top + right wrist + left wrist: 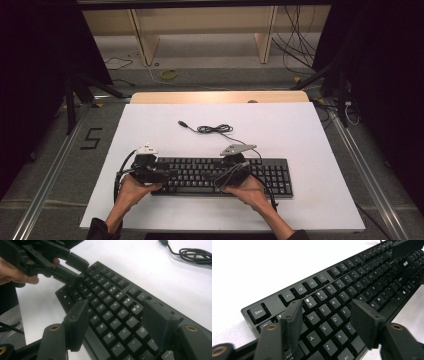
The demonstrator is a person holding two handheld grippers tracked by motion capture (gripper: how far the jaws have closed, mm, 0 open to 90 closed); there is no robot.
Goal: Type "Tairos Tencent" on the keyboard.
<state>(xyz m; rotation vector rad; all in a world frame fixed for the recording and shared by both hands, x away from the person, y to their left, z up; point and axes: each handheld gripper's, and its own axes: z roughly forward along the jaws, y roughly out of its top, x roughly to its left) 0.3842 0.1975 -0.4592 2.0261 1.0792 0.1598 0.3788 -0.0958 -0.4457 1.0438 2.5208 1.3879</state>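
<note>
A black keyboard [225, 175] lies lengthwise on the white board [300, 130], near its front edge. Its cable [215, 129] is coiled behind it and ends in a loose USB plug [182, 123]. My left gripper [167, 175] hovers over the keyboard's left end, jaws open above the letter keys [327, 308] with nothing between them. My right gripper [211, 177] is over the middle of the keyboard, jaws also open above the keys [116, 307]. In the right gripper view, the left gripper [78, 271] faces it across the keyboard [112, 290], held by a hand.
The white board has bare space behind and to the right of the keyboard. The coiled cable [195, 252] lies on it toward the back. Metal rails [45, 185] run along both sides of the table. Wooden shelving [205, 30] and floor cables stand beyond the far edge.
</note>
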